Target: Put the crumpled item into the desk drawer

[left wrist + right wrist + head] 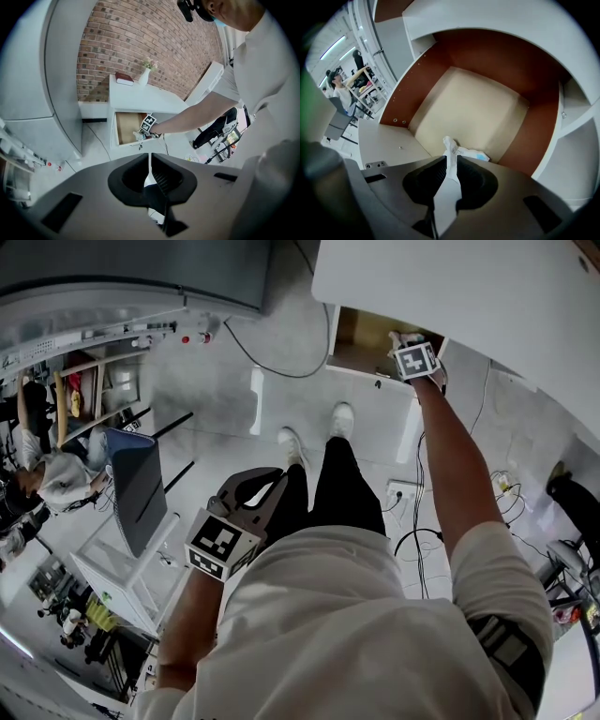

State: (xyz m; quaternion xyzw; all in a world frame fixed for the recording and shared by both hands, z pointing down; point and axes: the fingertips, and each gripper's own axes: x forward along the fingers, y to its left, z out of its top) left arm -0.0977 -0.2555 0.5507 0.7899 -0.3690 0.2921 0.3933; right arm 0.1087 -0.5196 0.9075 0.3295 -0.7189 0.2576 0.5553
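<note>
The right gripper [451, 163] is clamped on the one crumpled white wrapper [451, 146], holding it over the bare floor of the single open desk drawer [473, 108], toward the drawer's nearer side. It would be best to carry the wrapper deeper over the drawer before parting the jaws, so it drops clear of the wall. Of the two grippers, the left gripper [151, 164] hangs well away from the drawer, its jaws drawn together on nothing.

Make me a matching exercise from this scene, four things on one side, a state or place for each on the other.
1. left claw
2. right claw
3. drawer
4. vase

A. open
B. on the desk
C. shut, holding nothing
D. shut on the crumpled item

Pairs: 1-C, 2-D, 3-A, 4-B.
</note>
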